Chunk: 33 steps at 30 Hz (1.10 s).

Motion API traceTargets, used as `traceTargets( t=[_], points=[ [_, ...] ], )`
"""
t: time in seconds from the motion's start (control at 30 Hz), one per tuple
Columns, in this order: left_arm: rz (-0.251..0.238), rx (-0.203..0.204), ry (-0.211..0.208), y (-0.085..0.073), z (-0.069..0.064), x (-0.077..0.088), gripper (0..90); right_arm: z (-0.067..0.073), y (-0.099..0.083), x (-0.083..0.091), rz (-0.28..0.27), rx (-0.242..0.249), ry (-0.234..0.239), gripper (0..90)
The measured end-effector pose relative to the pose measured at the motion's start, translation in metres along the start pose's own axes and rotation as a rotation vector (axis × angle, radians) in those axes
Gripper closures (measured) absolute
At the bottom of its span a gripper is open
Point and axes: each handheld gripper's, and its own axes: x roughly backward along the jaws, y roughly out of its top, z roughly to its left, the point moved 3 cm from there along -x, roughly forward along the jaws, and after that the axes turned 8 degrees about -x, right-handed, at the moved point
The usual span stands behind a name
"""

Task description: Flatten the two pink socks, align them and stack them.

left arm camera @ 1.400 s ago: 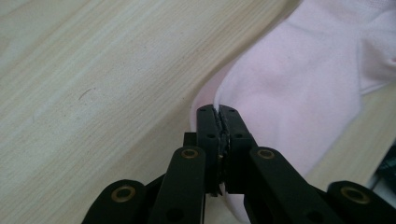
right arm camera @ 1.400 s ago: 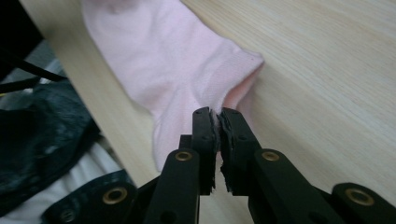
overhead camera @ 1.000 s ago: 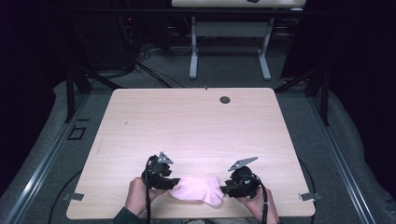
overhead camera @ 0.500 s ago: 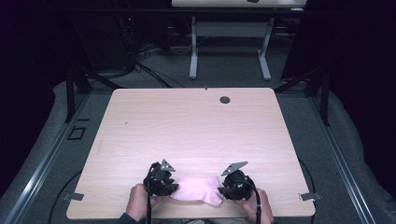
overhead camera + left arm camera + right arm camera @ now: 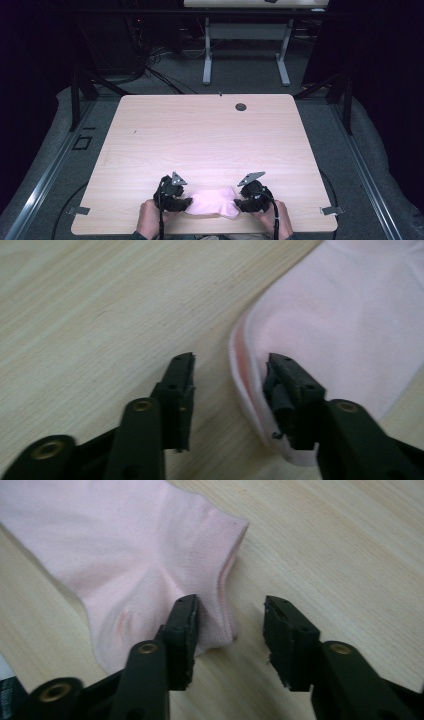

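A pale pink sock lies flat near the front edge of the wooden table. My left gripper is at its left end and my right gripper at its right end. In the left gripper view the gripper stands open, its right jaw resting on the edge of the sock and its left jaw over bare wood. In the right gripper view the gripper is open too, its left jaw on the cuff of the sock, its right jaw over the table.
A small dark round grommet sits at the table's far side. Beyond the table stand the white legs of another desk and a tangle of cables on the grey floor. A hand holds each gripper at the front edge.
Both grippers and the sock have come nearer the front edge of the table. The jaws now stand open at the sock's two ends.
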Motion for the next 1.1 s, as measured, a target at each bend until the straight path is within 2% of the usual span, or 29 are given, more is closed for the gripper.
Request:
traceTargets(
  t=[0.07,0.1,0.23,0.4,0.53,0.6,0.7,0.77,0.9,1.07,1.1],
  points=[
    [-0.004,0.008,0.019,-0.001,0.003,0.001,43.1,-0.002,0.0,0.001,-0.008,-0.002,-0.006,45.5],
    [-0.006,0.012,0.022,-0.001,0.004,0.002,37.7,-0.004,-0.001,0.002,-0.018,-0.012,-0.008,40.3],
    [-0.039,0.037,0.04,-0.004,0.013,0.012,25.3,-0.012,-0.003,0.011,-0.057,-0.057,-0.007,25.6],
    [-0.07,0.067,0.067,-0.008,0.025,0.024,16.1,-0.023,-0.004,0.026,-0.118,-0.086,-0.018,15.0],
    [-0.094,0.099,0.091,-0.014,0.038,0.032,13.3,-0.035,-0.007,0.038,-0.158,-0.119,-0.028,8.0],
    [-0.1,0.121,0.1,-0.019,0.045,0.035,11.1,-0.042,-0.009,0.042,-0.177,-0.138,-0.036,5.8],
    [-0.101,0.145,0.098,-0.024,0.052,0.039,7.6,-0.057,-0.016,0.045,-0.167,-0.168,-0.058,3.2],
    [-0.104,0.149,0.1,-0.025,0.054,0.041,6.5,-0.065,-0.019,0.046,-0.173,-0.19,-0.078,3.1],
    [-0.121,0.158,0.112,-0.025,0.053,0.043,0.0,-0.074,-0.028,0.047,-0.167,-0.221,-0.085,3.2],
    [-0.213,0.208,0.081,-0.025,0.056,0.049,0.0,-0.084,-0.038,0.045,-0.153,-0.254,-0.092,3.6],
    [-0.22,0.212,0.094,-0.025,0.057,0.05,0.0,-0.086,-0.04,0.045,-0.157,-0.258,-0.092,3.9]
  ],
)
